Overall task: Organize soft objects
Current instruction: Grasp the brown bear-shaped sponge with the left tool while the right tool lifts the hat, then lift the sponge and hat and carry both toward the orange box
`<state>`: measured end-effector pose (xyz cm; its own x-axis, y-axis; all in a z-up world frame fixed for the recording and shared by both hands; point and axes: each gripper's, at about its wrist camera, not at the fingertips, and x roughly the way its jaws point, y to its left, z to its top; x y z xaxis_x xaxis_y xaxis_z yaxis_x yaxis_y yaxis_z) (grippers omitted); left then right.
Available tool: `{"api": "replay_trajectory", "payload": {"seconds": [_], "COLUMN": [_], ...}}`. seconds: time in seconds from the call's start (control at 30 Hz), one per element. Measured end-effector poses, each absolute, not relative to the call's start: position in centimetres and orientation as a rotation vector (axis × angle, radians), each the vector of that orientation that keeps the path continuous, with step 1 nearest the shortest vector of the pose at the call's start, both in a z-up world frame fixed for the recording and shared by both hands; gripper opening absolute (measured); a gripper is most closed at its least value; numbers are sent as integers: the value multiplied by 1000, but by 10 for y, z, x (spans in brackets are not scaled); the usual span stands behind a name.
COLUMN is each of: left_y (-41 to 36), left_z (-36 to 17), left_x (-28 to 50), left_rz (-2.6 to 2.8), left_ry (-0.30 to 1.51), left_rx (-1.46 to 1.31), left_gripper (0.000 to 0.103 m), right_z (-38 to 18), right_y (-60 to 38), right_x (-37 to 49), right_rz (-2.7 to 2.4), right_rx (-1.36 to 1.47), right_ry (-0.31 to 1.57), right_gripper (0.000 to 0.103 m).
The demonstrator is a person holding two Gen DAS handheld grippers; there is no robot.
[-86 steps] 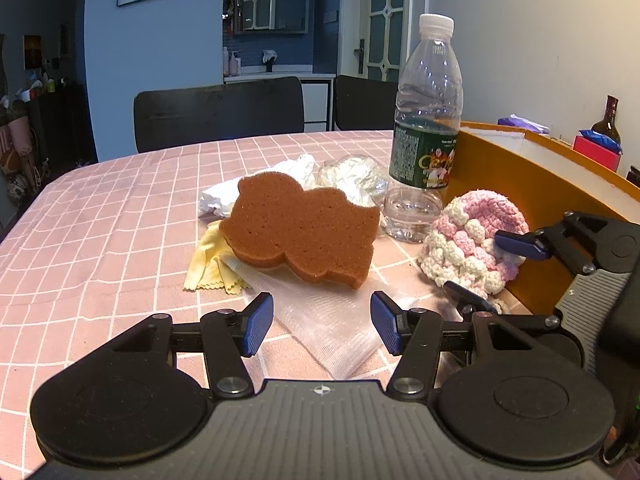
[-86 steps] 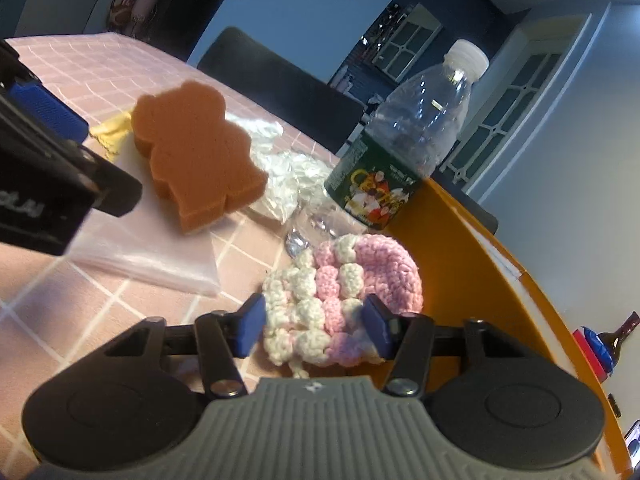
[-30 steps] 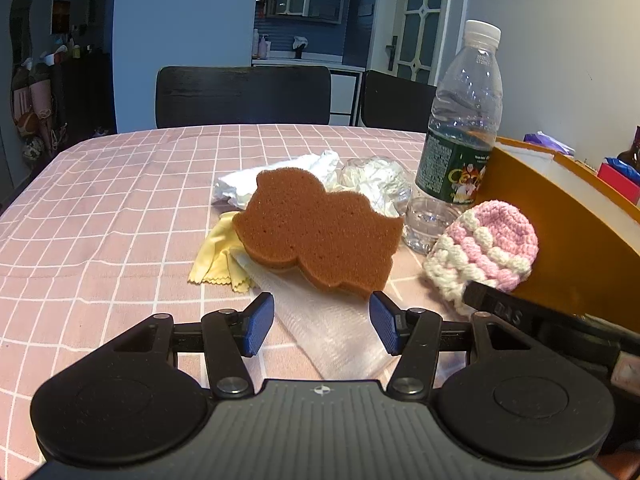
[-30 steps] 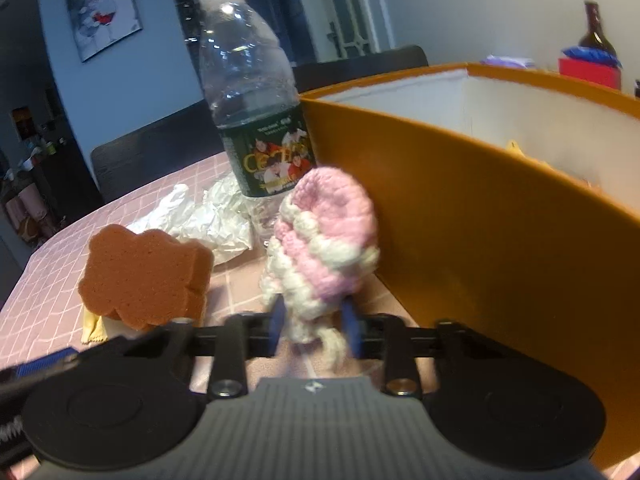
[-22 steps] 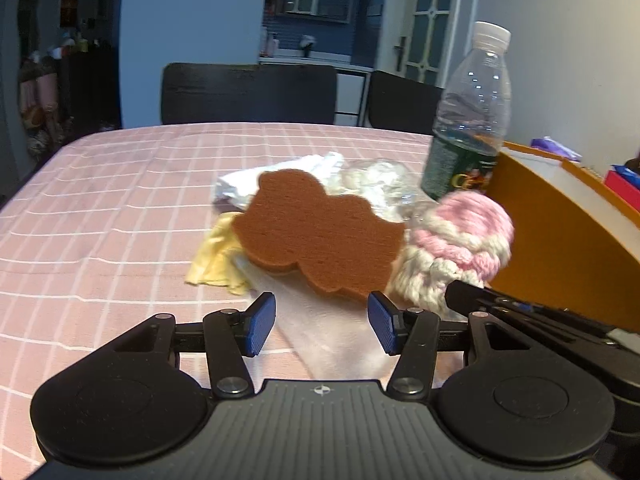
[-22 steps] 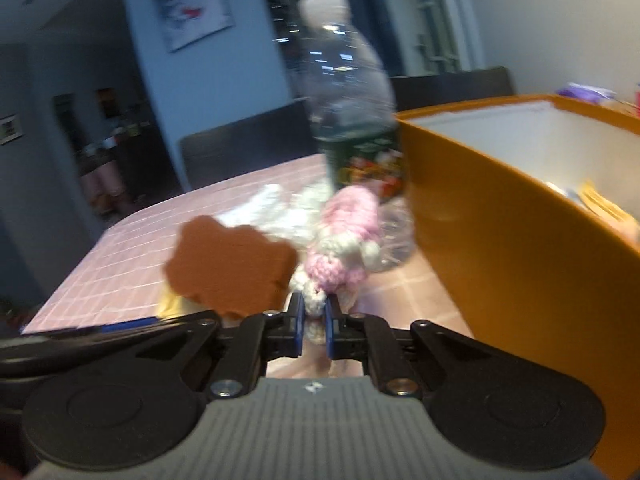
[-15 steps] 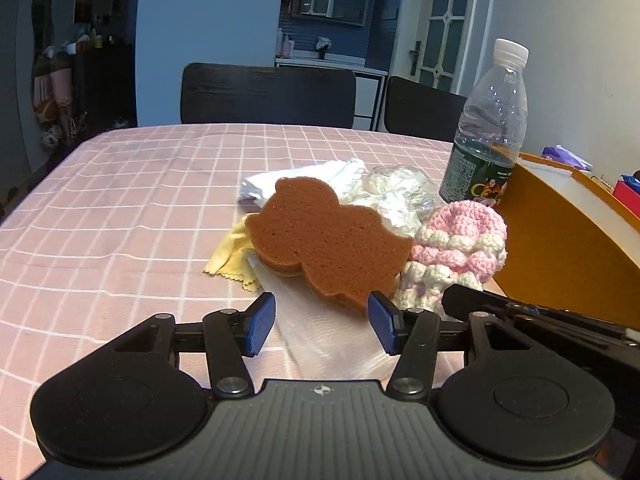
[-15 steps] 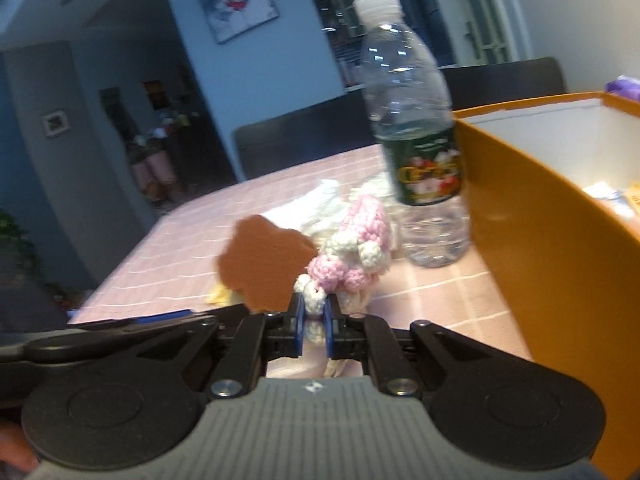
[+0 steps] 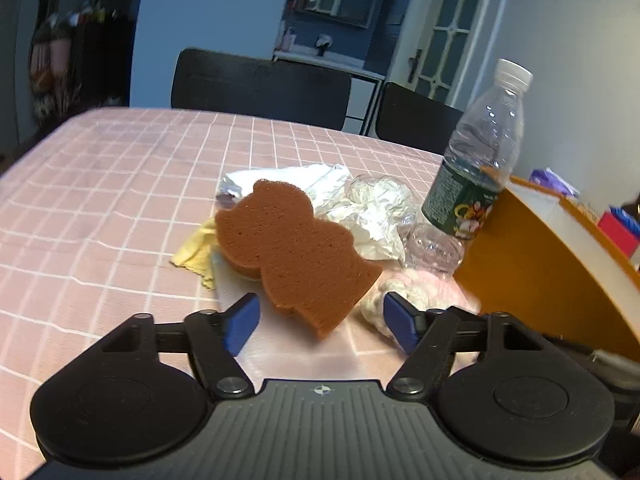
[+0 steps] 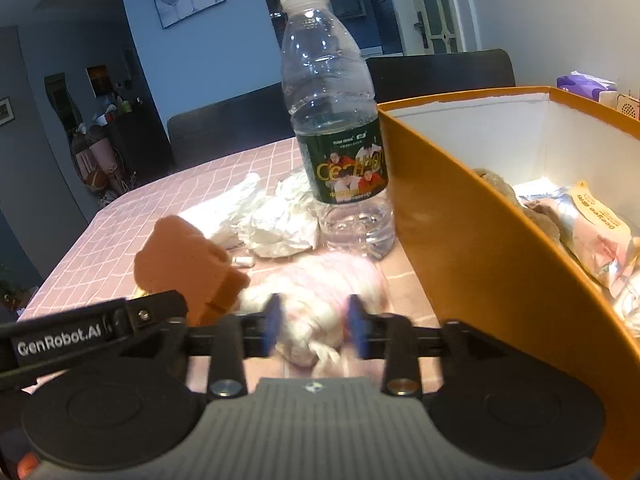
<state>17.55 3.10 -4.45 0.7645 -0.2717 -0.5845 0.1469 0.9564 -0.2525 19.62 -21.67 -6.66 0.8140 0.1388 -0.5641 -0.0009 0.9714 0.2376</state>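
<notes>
The right gripper (image 10: 314, 330) has just been opening; its 2 jaws stand apart around the blurred hat (image 10: 320, 296), low centre. The left gripper (image 9: 320, 322), widening too, gapes empty before the sponge (image 9: 294, 250).

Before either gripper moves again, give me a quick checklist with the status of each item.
1. Right gripper free of the crocheted hat: cannot tell. Its jaws have just been opening, and the blurred hat sits between them.
2. Left gripper ready: ok. Its jaws have just been opening, with nothing gripped.
3. Brown sponge reachable: ok. It lies just ahead of the left jaws, partly on a clear plastic bag.
4. Orange box has room: ok. Packets cover part of the floor.
5. Water bottle upright: ok, but it stands close behind the hat.
</notes>
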Motion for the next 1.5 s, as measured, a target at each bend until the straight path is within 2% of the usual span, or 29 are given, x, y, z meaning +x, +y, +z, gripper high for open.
{"api": "replay_trajectory", "payload": {"seconds": [0.2,0.37,0.43,0.5,0.63,0.77,0.83,1.03,1.5], "left_y": [29,32,30,27,24,21,22,25,48], "left_z": [-51,-50,-49,-50,-56,-64,-66,-62,-18], "left_x": [190,202,210,216,224,227,224,218,168], "left_rz": [-202,-141,-117,-81,-23,-27,-44,-78,-191], "left_ry": [700,719,729,745,766,788,788,769,628], "left_rx": [-272,-389,-416,-426,-430,-398,-387,-358,-334], "left_gripper": [87,90,94,95,96,96,87,74,72], "right_z": [-78,-85,-86,-84,-82,-81,-82,-76,-44], "right_y": [-222,-224,-224,-220,-208,-209,-211,-220,-226], "right_x": [217,221,222,221,219,218,217,215,186], "right_rz": [59,73,86,113,139,157,163,181,189], "right_rx": [282,320,324,307,220,218,222,235,205], "right_ry": [696,713,715,706,687,687,687,675,581], "right_gripper": [61,63,58,41,30,28,28,26,23]}}
